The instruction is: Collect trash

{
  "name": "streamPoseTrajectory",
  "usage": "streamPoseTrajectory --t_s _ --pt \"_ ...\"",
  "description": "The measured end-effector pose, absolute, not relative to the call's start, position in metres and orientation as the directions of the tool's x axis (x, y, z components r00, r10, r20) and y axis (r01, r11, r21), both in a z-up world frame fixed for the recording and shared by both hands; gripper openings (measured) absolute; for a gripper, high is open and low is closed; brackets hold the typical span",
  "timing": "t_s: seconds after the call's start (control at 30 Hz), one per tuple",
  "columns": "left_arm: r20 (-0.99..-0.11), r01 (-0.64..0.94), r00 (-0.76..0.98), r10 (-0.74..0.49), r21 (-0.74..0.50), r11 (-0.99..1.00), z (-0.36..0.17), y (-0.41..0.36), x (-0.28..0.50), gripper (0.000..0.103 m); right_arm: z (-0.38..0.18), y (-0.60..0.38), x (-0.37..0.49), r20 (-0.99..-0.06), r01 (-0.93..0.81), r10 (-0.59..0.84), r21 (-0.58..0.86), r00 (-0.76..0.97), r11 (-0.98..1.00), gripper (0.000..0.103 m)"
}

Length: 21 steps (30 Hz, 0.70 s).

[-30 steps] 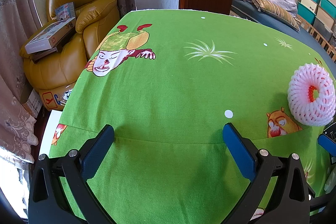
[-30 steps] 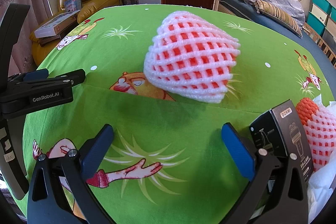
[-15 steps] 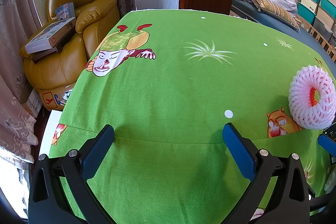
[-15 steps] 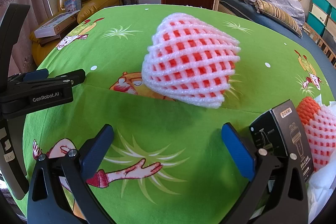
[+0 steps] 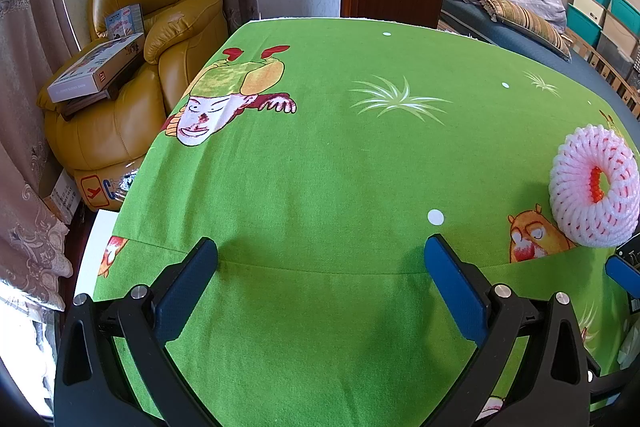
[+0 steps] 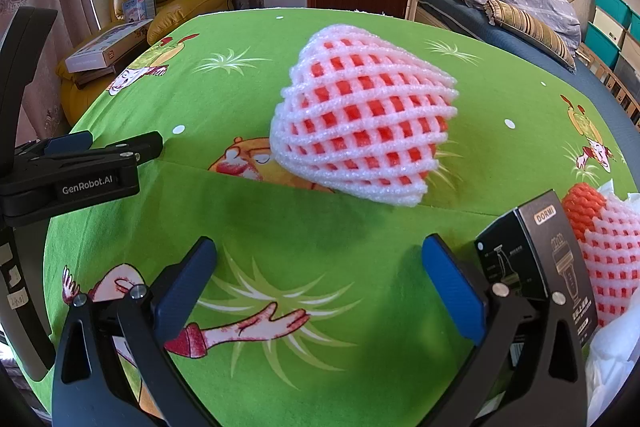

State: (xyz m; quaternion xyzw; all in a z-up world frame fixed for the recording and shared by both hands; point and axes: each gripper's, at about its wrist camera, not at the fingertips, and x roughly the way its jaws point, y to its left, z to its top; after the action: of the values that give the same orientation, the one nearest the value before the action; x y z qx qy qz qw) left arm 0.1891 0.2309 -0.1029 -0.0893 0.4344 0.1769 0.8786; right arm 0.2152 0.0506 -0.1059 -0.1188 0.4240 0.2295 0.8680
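One box (image 6: 536, 255) reads "DORMI".

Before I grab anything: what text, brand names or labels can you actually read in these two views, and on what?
"GenRobot.AI": on the left tool's body.
"DORMI": top of the black carton.
Carton's remaining print: too small.
Flat box on the yellow armchair: print blurred.
Booklet behind it: unreadable.

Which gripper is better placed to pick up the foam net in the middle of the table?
The right gripper. It is open, and the foam net lies straight ahead between its fingers. For the left gripper, also open, the net sits far to its right.
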Motion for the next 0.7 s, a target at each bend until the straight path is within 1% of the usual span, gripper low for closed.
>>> streamPoseTrajectory --t_s 0.7 --pt "-0.795 -0.388 0.56 0.233 -0.004 0.922 -0.1025 0.2303 0.1885 0.097 -0.1059 0.0501 0.2153 -0.791 -0.5 0.298 -0.012 0.535 0.866 0.1"
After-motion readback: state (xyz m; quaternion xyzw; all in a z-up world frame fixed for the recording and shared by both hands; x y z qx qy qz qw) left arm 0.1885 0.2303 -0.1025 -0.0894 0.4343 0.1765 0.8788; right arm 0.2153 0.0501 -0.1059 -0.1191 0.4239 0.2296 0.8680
